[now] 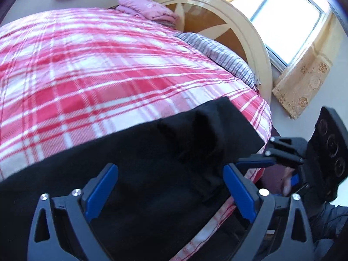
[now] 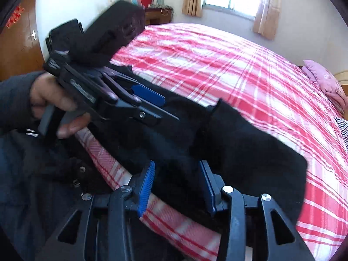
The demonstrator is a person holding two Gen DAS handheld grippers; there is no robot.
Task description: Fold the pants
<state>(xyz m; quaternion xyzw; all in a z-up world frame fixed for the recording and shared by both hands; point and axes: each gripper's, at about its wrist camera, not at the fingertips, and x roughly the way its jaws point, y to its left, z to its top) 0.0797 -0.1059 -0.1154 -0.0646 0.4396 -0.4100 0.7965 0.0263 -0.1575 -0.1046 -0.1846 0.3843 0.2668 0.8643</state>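
Right, quick pass, one view at a time.

Left wrist view, pants: black soft fabric pants (image 1: 174, 148) lie flat across the near edge of the red-and-white plaid bedspread (image 1: 97, 69), long axis running left to right across the picture, one end reaching the bed's corner at right.
Left wrist view, left gripper: left gripper (image 1: 169, 187) sits directly over the cloth, blue pads spread wide, nothing pinched between them; whether the tips brush the fabric, cannot tell.
Left wrist view, right gripper: right gripper (image 1: 258, 163) comes in from the right at the pants' end near the bed corner; its jaw state is not readable here.

Right wrist view, pants: same black pants (image 2: 239, 143) run from lower left up to the right along the bed edge, squared end (image 2: 282, 163) at right.
Right wrist view, right gripper: right gripper (image 2: 177, 187) has fabric lying between the pads, which stand partly apart, not pressing; no grip.
Right wrist view, left gripper: left gripper (image 2: 161, 106) held in a person's hand (image 2: 54, 100), pointing down at the pants further left.

Key relation: both grippers are on the near long edge, so any fold likely goes away from them, across the bed.
Nearer hand: right, for the corner end.
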